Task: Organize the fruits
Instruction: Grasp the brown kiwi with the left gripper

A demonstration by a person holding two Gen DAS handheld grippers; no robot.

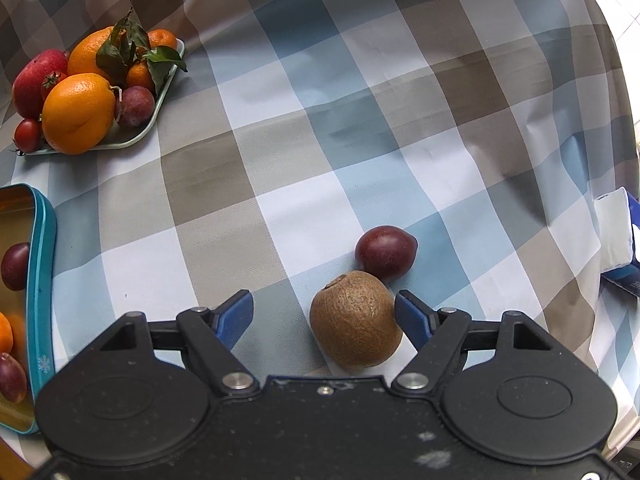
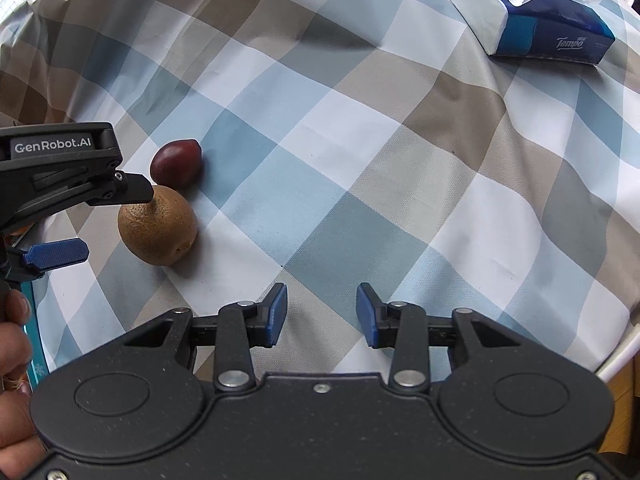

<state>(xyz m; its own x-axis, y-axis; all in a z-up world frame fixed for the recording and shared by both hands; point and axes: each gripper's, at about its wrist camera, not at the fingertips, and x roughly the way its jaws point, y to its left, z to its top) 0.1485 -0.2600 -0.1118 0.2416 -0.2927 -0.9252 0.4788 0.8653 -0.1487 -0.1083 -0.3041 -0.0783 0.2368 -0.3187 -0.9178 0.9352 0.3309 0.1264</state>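
A brown kiwi [image 1: 355,319] lies on the checked tablecloth with a dark red plum [image 1: 385,253] just beyond it. My left gripper [image 1: 324,312] is open; the kiwi sits between its fingers, close to the right one. In the right wrist view the kiwi [image 2: 158,229] and plum [image 2: 175,163] are at the left, with the left gripper [image 2: 108,220] straddling the kiwi. My right gripper [image 2: 321,314] is open and empty over the cloth. A green tray [image 1: 136,136] at the far left holds oranges, tangerines, a plum, tomatoes and a red fruit.
A teal tin [image 1: 40,312] with a gold inside stands at the left edge and holds plums and an orange fruit. A blue and white tissue pack [image 2: 532,16] lies at the far right; it also shows in the left wrist view [image 1: 618,236].
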